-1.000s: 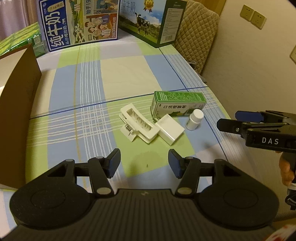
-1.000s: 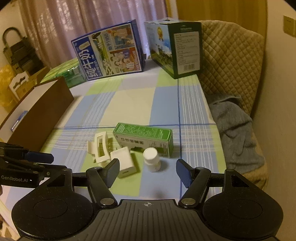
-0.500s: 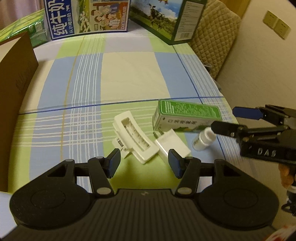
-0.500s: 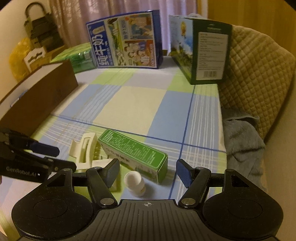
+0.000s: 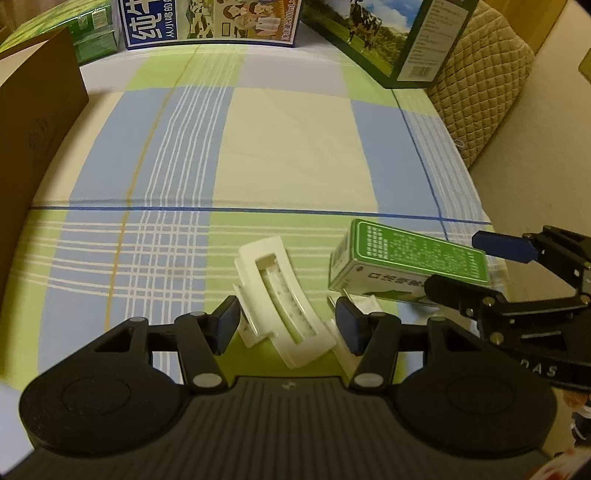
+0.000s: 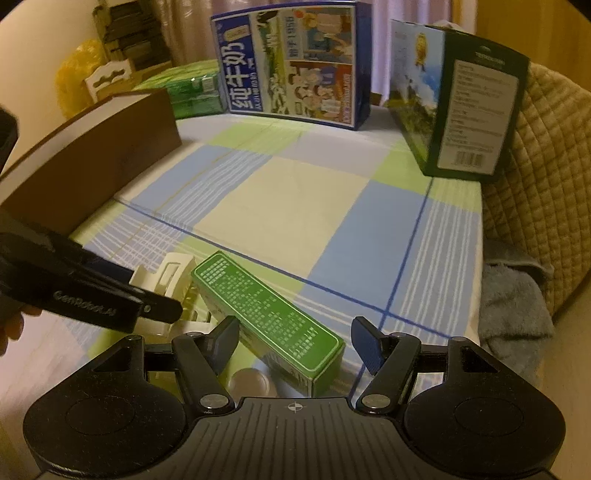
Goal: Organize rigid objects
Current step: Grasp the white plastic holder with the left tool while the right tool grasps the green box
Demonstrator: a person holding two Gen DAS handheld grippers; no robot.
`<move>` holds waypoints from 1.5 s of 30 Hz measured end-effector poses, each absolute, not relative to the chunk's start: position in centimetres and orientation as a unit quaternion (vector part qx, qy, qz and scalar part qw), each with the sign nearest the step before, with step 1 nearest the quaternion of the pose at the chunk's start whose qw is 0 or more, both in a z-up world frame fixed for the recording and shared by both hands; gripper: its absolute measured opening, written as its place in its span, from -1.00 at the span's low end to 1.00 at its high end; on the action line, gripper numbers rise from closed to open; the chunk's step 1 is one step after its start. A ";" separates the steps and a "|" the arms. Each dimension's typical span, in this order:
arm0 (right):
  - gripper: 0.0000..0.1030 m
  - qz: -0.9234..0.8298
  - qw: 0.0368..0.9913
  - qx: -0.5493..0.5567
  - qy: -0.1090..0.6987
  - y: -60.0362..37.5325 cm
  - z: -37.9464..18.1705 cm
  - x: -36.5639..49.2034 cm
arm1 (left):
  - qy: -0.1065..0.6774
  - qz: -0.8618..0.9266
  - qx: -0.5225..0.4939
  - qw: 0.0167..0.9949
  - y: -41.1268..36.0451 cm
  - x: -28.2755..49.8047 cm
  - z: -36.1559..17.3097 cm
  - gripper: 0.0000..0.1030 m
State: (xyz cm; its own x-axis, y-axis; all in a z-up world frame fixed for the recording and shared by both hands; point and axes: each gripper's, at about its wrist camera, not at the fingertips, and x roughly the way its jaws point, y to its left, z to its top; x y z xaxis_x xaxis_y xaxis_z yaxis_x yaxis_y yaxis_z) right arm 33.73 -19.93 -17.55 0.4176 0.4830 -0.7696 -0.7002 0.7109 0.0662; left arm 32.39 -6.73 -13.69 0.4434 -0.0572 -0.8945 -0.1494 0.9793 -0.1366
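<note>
A: Left wrist view: how much of the small white block [image 5: 364, 308] shows?

B: Only a corner. The left tool [image 5: 287, 325] covers the remainder, and its right pad hides whether the white clip [image 5: 280, 310] touches the block.

A: And the white bottle [image 6: 249, 382]?

B: In the right wrist view just its cap shows, behind the right tool [image 6: 295, 341]. In the left wrist view the bottle is hidden.

A: The green carton [image 6: 266, 314]?

B: Its print is too blurred to read. Its near end drops behind the tool body.

A: The edges?

B: The brown box [image 5: 33, 122] is cut off at the left, and the milk cartons [image 5: 210, 18] at the top.
</note>
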 end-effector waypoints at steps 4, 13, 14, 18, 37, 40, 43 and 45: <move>0.02 0.368 0.826 -0.163 0.395 -18.8 -17.8 33.9 | 0.527 0.035 -0.090 0.844 -6.5 33.1 -14.1 -0.13; -0.24 0.385 0.819 -0.194 0.380 -16.1 -18.0 34.7 | 0.514 0.042 -0.057 0.855 -5.3 34.2 -14.5 -0.28; -0.24 0.386 0.817 -0.193 0.382 -15.8 -18.0 34.9 | 0.513 0.044 -0.056 0.855 -5.1 34.3 -14.5 -0.28; -0.27 0.394 0.809 -0.197 0.388 -14.5 -17.8 34.8 | 0.507 0.055 -0.036 0.860 -3.8 34.5 -14.5 -0.28; -0.47 0.449 0.763 -0.206 0.417 -5.4 -18.1 32.1 | 0.517 0.112 -0.080 0.845 3.5 30.6 -14.1 -0.27; -0.47 0.444 0.765 -0.201 0.421 -4.5 -18.0 31.6 | 0.523 0.117 -0.084 0.840 4.2 30.1 -14.2 -0.27; -0.46 0.434 0.767 -0.206 0.426 -3.7 -18.1 31.6 | 0.530 0.119 -0.083 0.836 4.1 29.9 -14.6 -0.27; -0.45 0.429 0.768 -0.206 0.429 -3.3 -18.2 31.8 | 0.529 0.122 -0.086 0.835 4.0 29.8 -14.7 -0.27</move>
State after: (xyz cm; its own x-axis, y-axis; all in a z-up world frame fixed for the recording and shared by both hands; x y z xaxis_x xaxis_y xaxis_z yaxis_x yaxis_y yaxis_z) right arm 31.83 -3.31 -18.17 0.2635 0.4824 -0.8354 -0.8352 0.5474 0.0527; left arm 29.80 4.04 -14.72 0.4096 0.1128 -0.9053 -0.2942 0.9556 -0.0140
